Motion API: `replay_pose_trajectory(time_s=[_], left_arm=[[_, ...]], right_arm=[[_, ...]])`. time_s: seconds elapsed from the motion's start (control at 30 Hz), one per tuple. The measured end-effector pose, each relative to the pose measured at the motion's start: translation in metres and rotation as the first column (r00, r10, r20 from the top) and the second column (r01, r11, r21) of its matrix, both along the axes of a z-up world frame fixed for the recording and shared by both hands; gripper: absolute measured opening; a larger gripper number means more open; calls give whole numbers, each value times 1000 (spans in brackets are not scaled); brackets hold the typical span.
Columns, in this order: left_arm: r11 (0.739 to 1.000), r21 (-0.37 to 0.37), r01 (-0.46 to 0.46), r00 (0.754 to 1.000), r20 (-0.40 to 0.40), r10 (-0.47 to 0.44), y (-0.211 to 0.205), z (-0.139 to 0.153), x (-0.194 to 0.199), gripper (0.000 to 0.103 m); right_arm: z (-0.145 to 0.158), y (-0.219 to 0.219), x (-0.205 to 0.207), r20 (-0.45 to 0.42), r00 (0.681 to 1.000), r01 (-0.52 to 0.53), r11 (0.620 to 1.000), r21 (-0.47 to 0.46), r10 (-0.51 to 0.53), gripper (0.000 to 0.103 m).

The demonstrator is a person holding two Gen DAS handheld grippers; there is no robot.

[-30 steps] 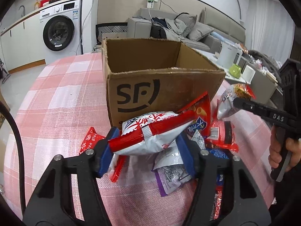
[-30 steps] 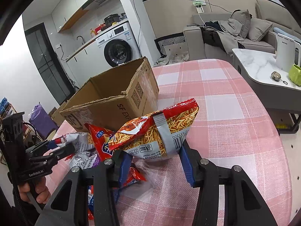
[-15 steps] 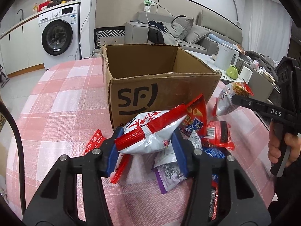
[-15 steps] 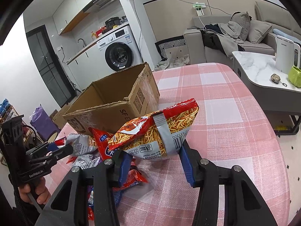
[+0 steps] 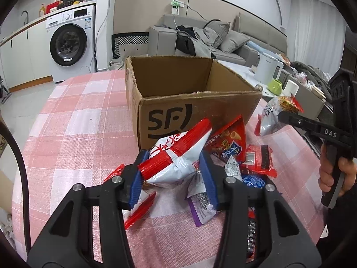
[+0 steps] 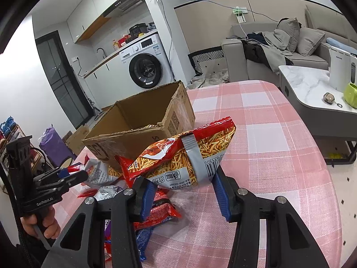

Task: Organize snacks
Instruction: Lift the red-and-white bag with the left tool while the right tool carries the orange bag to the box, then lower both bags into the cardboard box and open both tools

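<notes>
**Snacks clamped in both grippers beside the open carton**

Checked cloth covers the counter (image 5: 73,120), whose left edge drops out of sight at the rim of the left wrist view. On it stands the cardboard box (image 5: 191,102), open at the top; its floor is mostly hidden behind the near wall, and only a scrap of something shows inside from the right wrist view. In front of the box, the left gripper (image 5: 173,174) has its jaws pressed onto a white-and-red snack bag (image 5: 176,156), having just been closing on it, and the bag is dented between the blue pads. Under and right of it lies a heap of loose packets (image 5: 243,163); several are overlapped, and the black fingers cover the lower ones, so their count is unclear. A red cone-snack bag (image 5: 232,143) leans against the box front. Farther right, the right gripper (image 6: 183,183) is clamped on a bag of potato sticks (image 6: 189,156), held clear of the counter. In the left view that bag is half hidden behind the gripper's arm.
</notes>
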State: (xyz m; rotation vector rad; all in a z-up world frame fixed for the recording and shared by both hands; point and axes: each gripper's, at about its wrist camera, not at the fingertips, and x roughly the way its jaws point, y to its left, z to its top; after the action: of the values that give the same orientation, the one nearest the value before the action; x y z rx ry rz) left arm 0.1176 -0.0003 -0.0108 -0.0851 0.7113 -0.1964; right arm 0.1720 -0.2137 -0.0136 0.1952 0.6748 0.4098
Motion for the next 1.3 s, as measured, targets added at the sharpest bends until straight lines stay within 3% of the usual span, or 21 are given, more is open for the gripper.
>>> replay_pose_trajectory(time_s=[0.07, 0.23, 0.3, 0.37, 0.53, 1.3], left_arm=[[1000, 31, 2, 1000, -8, -2, -5, -2, 5, 56], [998, 67, -4, 999, -46, 7, -14, -11, 21, 57], [997, 70, 7, 999, -53, -3, -17, -15, 24, 51], [997, 73, 21, 999, -50, -17, -19, -17, 23, 39], [996, 79, 30, 1000, 5, -30, -23, -7, 14, 35], [1000, 13, 21, 974, 224, -23, -13, 97, -50, 35]], right_arm=[[1, 1, -1, 3, 1000, 0, 1000, -1, 0, 48], [2, 1, -2, 2, 1000, -3, 1000, -1, 3, 48], [2, 2, -2, 3, 1000, -4, 1000, -3, 4, 48], [2, 2, -3, 3, 1000, -6, 1000, -3, 6, 48], [5, 3, -5, 13, 1000, -9, 1000, -1, 9, 48], [63, 16, -39, 146, 988, -43, 999, 18, 40, 48]])
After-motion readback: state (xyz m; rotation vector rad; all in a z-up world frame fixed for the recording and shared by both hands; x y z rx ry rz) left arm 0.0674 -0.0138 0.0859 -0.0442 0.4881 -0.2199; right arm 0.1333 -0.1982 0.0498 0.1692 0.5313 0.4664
